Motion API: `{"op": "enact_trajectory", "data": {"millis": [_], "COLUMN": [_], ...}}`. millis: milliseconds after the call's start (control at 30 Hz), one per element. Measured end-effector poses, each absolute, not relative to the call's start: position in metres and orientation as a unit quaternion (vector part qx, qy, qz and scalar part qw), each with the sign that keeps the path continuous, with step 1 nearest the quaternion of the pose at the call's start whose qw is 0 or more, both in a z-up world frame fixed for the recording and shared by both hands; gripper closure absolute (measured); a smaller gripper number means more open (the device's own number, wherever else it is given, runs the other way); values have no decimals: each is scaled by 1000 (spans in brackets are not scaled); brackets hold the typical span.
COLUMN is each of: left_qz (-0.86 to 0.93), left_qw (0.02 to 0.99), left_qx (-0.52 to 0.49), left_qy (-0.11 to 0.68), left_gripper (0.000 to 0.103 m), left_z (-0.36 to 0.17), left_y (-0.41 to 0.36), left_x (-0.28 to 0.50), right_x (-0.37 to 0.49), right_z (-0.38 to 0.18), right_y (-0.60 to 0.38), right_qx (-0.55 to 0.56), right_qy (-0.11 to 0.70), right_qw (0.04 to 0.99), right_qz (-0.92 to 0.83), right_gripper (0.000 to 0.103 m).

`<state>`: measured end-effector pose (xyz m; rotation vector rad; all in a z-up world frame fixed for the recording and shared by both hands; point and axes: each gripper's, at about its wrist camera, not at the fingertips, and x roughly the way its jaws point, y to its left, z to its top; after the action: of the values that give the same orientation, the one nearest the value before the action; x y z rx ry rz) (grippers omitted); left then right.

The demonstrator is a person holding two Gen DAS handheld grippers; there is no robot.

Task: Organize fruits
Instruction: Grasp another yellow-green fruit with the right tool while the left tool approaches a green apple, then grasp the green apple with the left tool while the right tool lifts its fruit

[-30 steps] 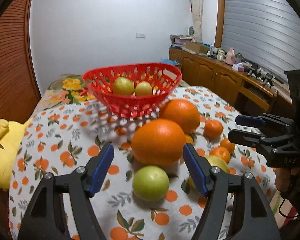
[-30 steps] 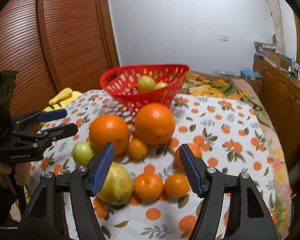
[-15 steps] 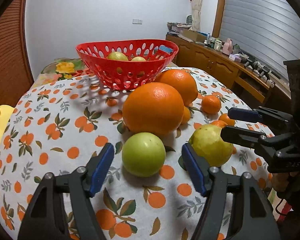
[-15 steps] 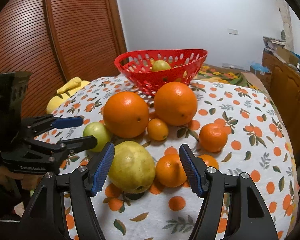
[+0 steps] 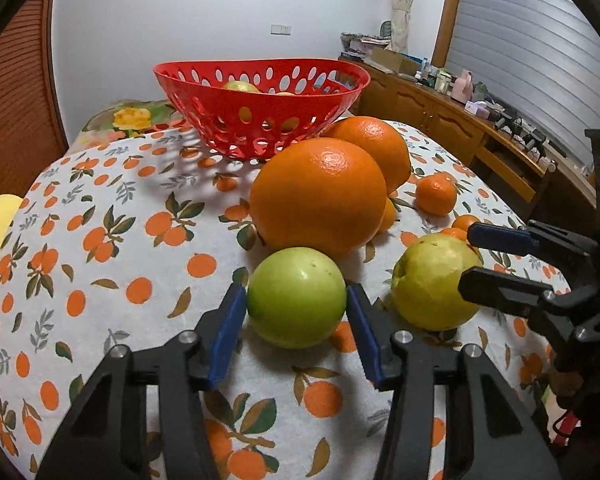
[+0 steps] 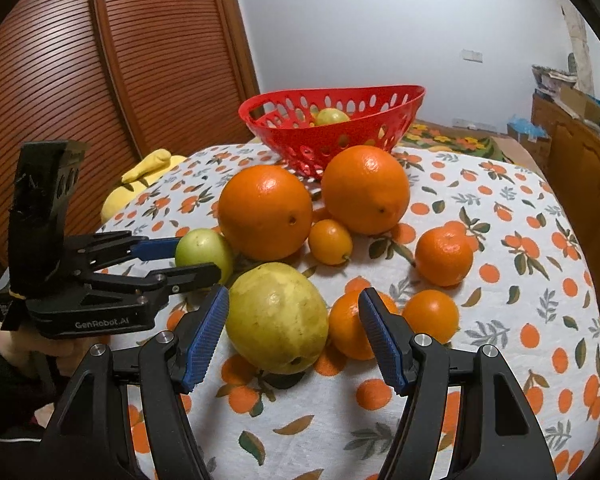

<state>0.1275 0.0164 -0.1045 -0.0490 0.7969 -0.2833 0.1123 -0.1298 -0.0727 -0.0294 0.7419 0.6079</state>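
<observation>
A green apple (image 5: 297,297) lies on the tablecloth between the blue pads of my left gripper (image 5: 296,300), which touch both its sides; it also shows in the right wrist view (image 6: 204,251). A yellow-green pear (image 6: 277,323) lies at my right gripper (image 6: 294,312), whose jaws stand open around it and a small orange (image 6: 350,330); the pear also shows in the left wrist view (image 5: 434,282). Two large oranges (image 5: 318,196) (image 6: 366,189) lie behind. A red basket (image 5: 260,100) with pale fruit stands at the back.
Small mandarins (image 6: 443,257) (image 6: 431,315) and a kumquat (image 6: 330,241) lie on the orange-print cloth (image 5: 100,240). A yellow plush toy (image 6: 140,184) sits at the table's left edge. A wooden sideboard (image 5: 460,128) runs along the right wall.
Both grippers have dropped lower and moved forward. The left jaws have narrowed onto the green apple. The right jaws have come around the pear, still wide.
</observation>
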Motion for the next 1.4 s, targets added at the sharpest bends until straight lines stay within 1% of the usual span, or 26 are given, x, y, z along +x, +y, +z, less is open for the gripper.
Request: {"op": "enact_trajectory", "data": {"millis": [633,700,733,767,1067,1400], "left_qz": [-137,-138,-138,-138,-138,-134], "left_qw": [919,920,920,920,921,922], "left_qx": [-48,-49,-49,-50,-53,-56], "left_qy": [366,365,363,363,360,358], "left_gripper": [53,53,53,53,53,53], "left_z": [-95,-94,-93,-93,-93,-89], "left_y": [33,33,33,34,36,39], "left_x": [99,98,97,97,95,95], "right_x": [118,118,117,117,114,110], "right_z": [-79,-79,-80,-82,-86,-88], "right_y": [-111,-109,-108,-106,-97,-92], "right_qx": [-46,-50,-53,-58,-89,-116], "right_qy": [357,354,355,357,355,345], "right_qw": [884,886,885,883,884,888], "right_qz": [297,296,298,299,292,281], "right_gripper": [34,36,39,40,38,39]}}
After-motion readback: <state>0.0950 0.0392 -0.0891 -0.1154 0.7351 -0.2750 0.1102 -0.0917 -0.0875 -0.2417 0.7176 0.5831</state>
